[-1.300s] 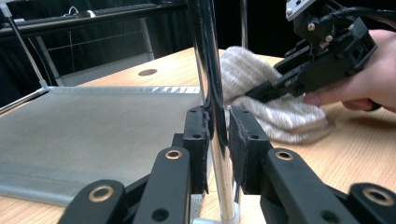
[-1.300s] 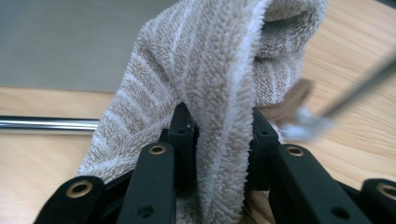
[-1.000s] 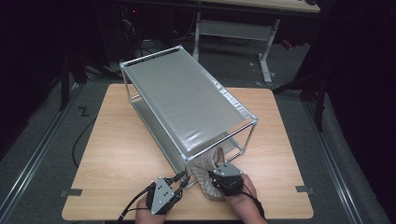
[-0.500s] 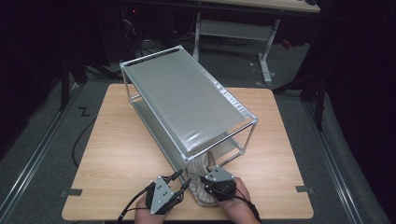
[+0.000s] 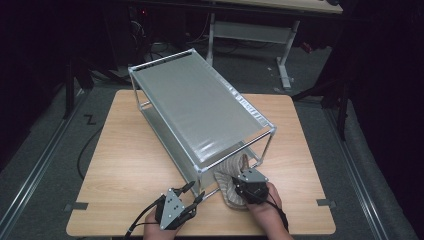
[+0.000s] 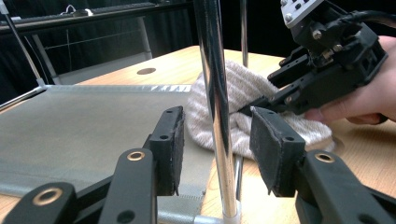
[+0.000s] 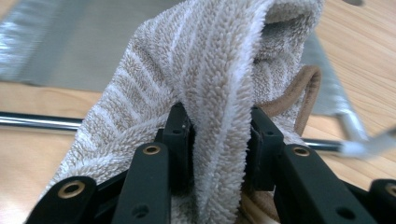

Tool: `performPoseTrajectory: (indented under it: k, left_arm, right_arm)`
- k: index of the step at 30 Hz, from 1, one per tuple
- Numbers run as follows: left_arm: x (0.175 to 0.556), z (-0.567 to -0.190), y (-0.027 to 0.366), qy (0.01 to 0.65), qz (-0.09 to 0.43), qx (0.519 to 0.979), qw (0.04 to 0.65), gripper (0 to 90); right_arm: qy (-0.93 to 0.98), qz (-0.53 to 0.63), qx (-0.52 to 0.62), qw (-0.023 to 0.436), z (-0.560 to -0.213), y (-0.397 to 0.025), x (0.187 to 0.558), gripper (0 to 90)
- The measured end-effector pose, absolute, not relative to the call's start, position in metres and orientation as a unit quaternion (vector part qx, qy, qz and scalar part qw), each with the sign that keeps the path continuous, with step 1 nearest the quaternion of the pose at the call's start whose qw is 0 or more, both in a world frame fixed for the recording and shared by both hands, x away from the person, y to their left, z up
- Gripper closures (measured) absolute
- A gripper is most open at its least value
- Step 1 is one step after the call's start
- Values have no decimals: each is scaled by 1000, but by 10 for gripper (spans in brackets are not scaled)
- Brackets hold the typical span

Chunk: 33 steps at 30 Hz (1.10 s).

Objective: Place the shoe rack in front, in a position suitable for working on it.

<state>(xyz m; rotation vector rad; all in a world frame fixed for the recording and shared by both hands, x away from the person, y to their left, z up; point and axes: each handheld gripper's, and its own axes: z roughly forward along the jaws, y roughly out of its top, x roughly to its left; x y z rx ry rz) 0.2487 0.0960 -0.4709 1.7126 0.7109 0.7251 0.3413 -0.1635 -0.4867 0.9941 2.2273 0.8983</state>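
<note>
Towel (image 7: 219,70), one, pinched by the right tongs (image 7: 219,140); left tongs (image 6: 217,140) spread around one rack post (image 6: 215,93)

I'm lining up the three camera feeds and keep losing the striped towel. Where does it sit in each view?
High view: the striped towel lies lower centre, at the rack's near end, under the right gripper.
Left gripper view: right of centre, behind the chrome post.
Right gripper view: centre, a fold pinched between the jaws.
Shared landmark: the rack's grey lower shelf.
</note>
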Motion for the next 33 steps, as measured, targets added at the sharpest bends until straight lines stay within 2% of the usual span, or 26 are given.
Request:
performPoseTrajectory:
  k: [11, 19, 33]
  left_arm:
    - [249, -470, 98, 300, 310, 719, 545, 541]
    - [249, -470, 99, 300, 309, 718, 547, 526]
    - [249, -469, 100, 300, 309, 715, 550, 522]
  right_arm:
    - [797, 324, 421, 287, -486, -196, 360, 643]
    - [787, 321, 433, 302, -486, -203, 364, 635]
    - [811, 338, 399, 260, -489, -178, 349, 603]
